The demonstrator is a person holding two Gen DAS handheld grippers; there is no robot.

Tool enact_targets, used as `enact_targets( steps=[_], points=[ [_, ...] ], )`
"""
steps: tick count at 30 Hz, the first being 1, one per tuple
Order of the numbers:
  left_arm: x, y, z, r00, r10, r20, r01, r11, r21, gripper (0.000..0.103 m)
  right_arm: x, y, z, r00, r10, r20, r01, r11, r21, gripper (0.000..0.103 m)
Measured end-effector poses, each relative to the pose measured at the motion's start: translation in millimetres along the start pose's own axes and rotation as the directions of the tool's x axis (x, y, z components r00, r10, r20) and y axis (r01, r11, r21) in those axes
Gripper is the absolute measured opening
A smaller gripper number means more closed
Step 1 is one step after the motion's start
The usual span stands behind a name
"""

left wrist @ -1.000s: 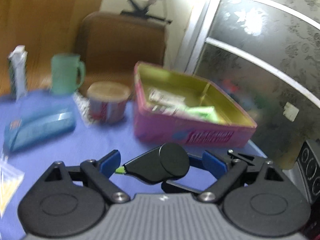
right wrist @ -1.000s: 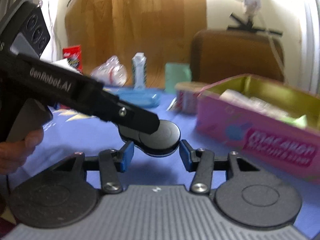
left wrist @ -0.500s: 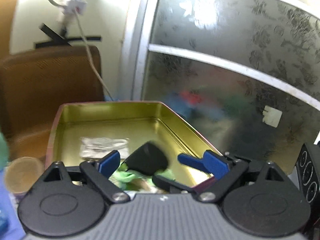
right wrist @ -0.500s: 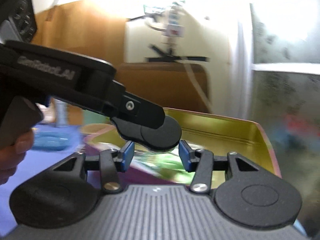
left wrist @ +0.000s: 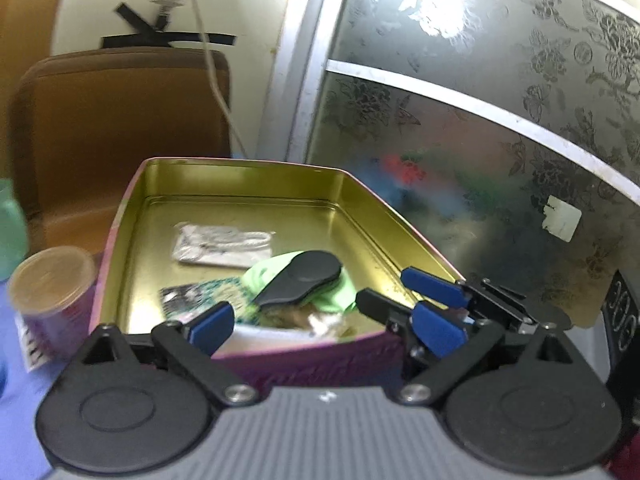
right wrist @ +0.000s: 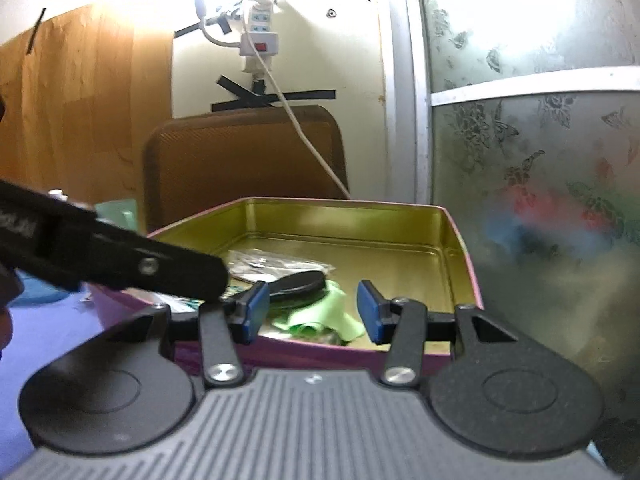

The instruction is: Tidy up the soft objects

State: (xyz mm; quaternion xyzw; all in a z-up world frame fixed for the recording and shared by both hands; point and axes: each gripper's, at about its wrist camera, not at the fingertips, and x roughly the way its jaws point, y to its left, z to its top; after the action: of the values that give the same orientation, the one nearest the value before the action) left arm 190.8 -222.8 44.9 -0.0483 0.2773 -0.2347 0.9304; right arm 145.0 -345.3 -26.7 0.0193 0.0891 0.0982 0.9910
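A pink tin with a gold inside (left wrist: 248, 184) (right wrist: 360, 216) holds a green soft cloth (left wrist: 340, 292) (right wrist: 324, 316), a white packet (left wrist: 224, 244) and a patterned packet (left wrist: 200, 296). A black flat oval object (left wrist: 304, 276) (right wrist: 300, 284) lies on the green cloth. My left gripper (left wrist: 320, 320) is open at the tin's near wall, empty. My right gripper (right wrist: 308, 308) is open and empty above the tin's near edge. The left gripper's black arm (right wrist: 120, 264) crosses the right wrist view.
A round tub with a tan lid (left wrist: 52, 280) and a green mug (left wrist: 12, 232) stand left of the tin on the blue tablecloth (left wrist: 16, 400). A brown chair back (right wrist: 244, 152) is behind. A frosted glass door (left wrist: 480, 140) is close on the right.
Both grippers swung right from the table to over the tin. The black oval object, between the fingers before, now lies on the green cloth inside the tin.
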Motion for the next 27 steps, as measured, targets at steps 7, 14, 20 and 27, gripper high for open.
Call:
enact_targets(
  steps=[7, 14, 20, 27],
  points=[
    [-65.7, 26.1, -25.7, 0.996, 0.032, 0.085, -0.027, 0.998, -0.060, 0.102, -3.4, 27.5, 9.3, 0.997, 0.079, 0.014, -0.079, 0.997, 0.008, 0.052],
    [-111.9, 64.6, -62.0, 0.985, 0.154, 0.083, -0.147, 0.985, -0.089, 0.102, -12.3, 76.2, 12.9, 0.981, 0.191, 0.039, -0.190, 0.981, -0.023, 0.061],
    [-142.8, 99.6, -93.9, 0.967, 0.244, 0.073, -0.232, 0.961, -0.148, 0.102, -7.5, 119.0, 7.0, 0.956, 0.294, -0.005, -0.294, 0.954, -0.060, 0.068],
    [-179.0, 134.0, -126.9, 0.943, 0.325, 0.071, -0.303, 0.926, -0.224, 0.102, 8.2, 145.6, 5.3, 0.930, 0.361, -0.070, -0.363, 0.932, -0.007, 0.096]
  ],
)
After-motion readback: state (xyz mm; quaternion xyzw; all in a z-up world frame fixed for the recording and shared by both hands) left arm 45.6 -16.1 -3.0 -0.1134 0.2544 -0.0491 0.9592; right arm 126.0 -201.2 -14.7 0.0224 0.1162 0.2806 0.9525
